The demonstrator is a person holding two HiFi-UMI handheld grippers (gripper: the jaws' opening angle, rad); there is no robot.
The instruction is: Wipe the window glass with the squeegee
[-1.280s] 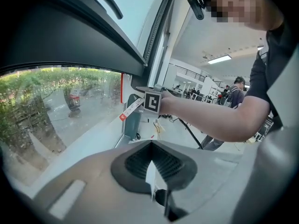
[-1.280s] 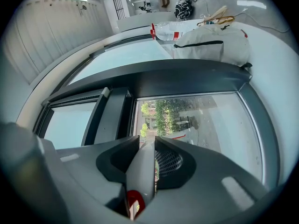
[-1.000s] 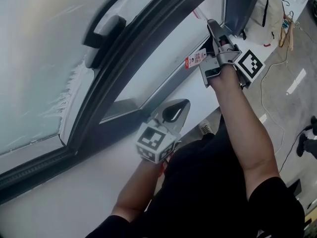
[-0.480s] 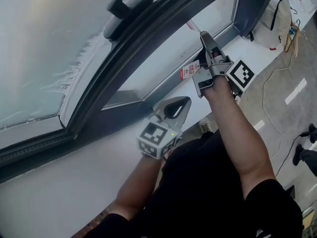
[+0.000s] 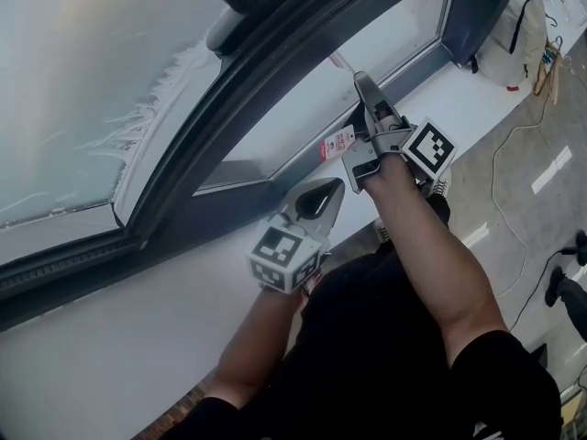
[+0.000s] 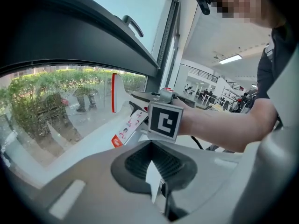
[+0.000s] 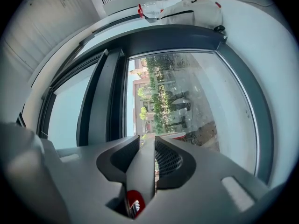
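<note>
Holding the left claw [image 5: 336, 188] clenched and empty below the dark window frame [image 5: 275, 71]; clamping the right claw [image 5: 363, 82] on the squeegee [image 7: 142, 167] handle, aiming its blade end at the window glass [image 7: 187, 101], paper tag [image 5: 337, 145] dangling.

Right gripper [image 5: 365, 88] holds the squeegee [image 5: 340, 61] at the window glass [image 5: 293, 117].

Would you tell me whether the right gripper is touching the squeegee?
Touching. The right gripper view shows the right gripper clamped on the squeegee, handle between both jaws.
</note>
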